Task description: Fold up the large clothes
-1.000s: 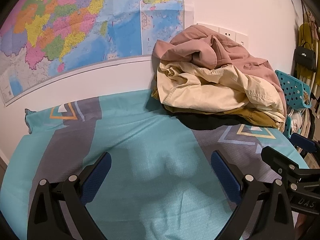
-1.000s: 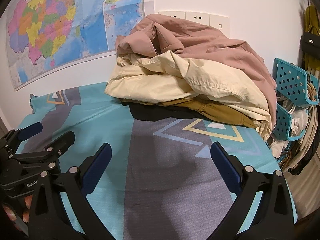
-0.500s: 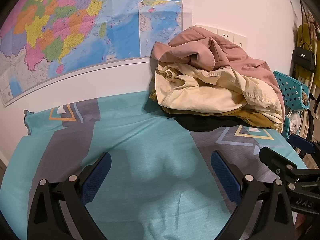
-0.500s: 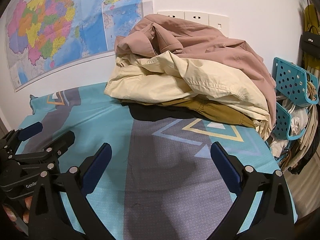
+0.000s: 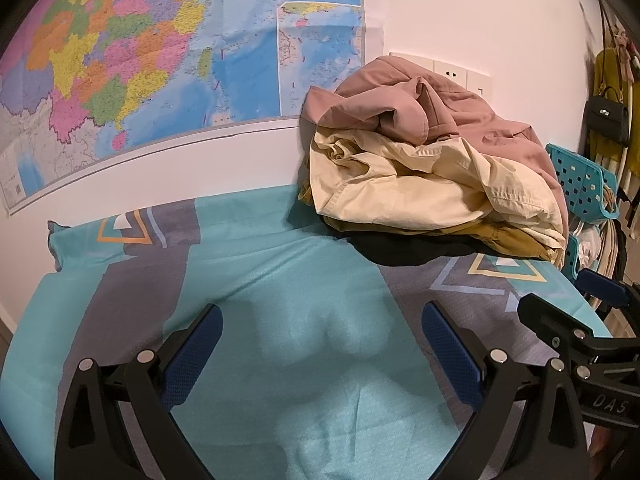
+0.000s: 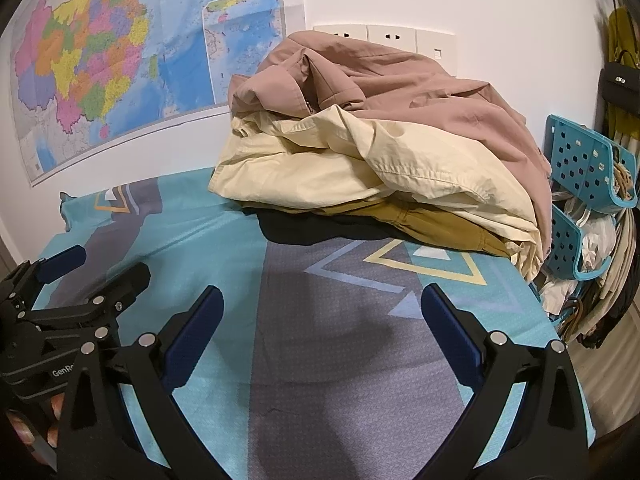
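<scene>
A heap of clothes lies at the back right of the table against the wall: a dusty pink jacket point(image 5: 460, 108) point(image 6: 420, 92) on top, a cream garment point(image 5: 420, 184) point(image 6: 360, 164) under it, then a mustard one point(image 6: 432, 224) and a black one point(image 6: 320, 228) at the bottom. My left gripper point(image 5: 322, 354) stands open over the teal and grey tablecloth point(image 5: 280, 272), well short of the heap. My right gripper point(image 6: 322, 332) is open too, over the grey stripe of the tablecloth point(image 6: 340, 360), nothing between its fingers.
A large map point(image 5: 160, 60) hangs on the white wall with sockets point(image 6: 392, 38) behind the heap. Teal perforated baskets point(image 6: 588, 168) with more clothes stand off the table's right edge. A black handbag point(image 5: 606, 114) hangs at far right.
Both views have crept slightly closer to the heap; both grippers have stayed open and nothing on the table has moved.
</scene>
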A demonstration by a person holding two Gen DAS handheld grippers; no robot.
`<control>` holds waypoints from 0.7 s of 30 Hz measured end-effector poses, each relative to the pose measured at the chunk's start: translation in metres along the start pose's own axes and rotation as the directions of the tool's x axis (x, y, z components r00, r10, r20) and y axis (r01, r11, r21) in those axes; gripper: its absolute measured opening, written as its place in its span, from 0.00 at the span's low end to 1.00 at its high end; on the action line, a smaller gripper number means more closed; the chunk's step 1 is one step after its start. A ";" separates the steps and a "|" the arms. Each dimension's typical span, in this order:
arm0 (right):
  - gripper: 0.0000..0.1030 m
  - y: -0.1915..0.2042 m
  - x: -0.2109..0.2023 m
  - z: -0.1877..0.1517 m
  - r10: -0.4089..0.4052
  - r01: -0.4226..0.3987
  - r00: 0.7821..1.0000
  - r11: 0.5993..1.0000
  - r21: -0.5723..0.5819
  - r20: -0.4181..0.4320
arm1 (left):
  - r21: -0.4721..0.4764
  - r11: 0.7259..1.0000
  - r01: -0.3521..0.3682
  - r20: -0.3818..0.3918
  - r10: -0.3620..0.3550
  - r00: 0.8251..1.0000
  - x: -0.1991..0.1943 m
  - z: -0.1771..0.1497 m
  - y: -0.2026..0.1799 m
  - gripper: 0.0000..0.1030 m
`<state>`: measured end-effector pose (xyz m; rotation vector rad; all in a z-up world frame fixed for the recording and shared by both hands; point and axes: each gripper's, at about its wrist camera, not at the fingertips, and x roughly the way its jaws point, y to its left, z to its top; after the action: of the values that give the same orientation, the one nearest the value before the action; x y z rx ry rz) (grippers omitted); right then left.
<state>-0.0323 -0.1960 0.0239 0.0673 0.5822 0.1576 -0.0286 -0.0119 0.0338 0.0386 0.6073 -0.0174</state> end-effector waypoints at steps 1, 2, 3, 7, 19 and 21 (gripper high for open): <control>0.95 0.000 0.000 0.000 -0.001 0.001 1.000 1.000 0.001 0.000 | 0.000 1.000 0.001 0.001 -0.001 1.000 0.000 0.000 0.000 0.93; 0.95 0.000 0.000 0.000 -0.003 0.003 1.000 1.000 0.001 0.002 | 0.001 1.000 0.003 0.001 -0.003 1.000 0.000 0.000 0.000 0.93; 0.95 0.000 0.000 0.000 0.000 0.000 1.000 1.000 0.002 0.001 | 0.000 1.000 0.003 0.000 -0.003 1.000 0.000 0.000 0.000 0.93; 0.95 0.000 -0.001 0.000 -0.002 0.002 1.000 1.000 0.001 0.001 | -0.001 1.000 0.005 0.001 -0.005 1.000 -0.001 0.000 0.001 0.93; 0.95 -0.001 -0.001 0.000 -0.001 0.001 1.000 1.000 0.002 0.000 | -0.002 1.000 0.012 0.000 -0.012 1.000 0.000 -0.001 0.002 0.93; 0.95 -0.001 -0.001 0.000 0.000 0.000 1.000 1.000 0.002 0.002 | -0.002 1.000 0.015 0.000 -0.015 1.000 0.000 -0.001 0.002 0.93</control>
<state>-0.0334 -0.1970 0.0247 0.0697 0.5806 0.1569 -0.0290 -0.0099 0.0334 0.0322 0.6077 -0.0312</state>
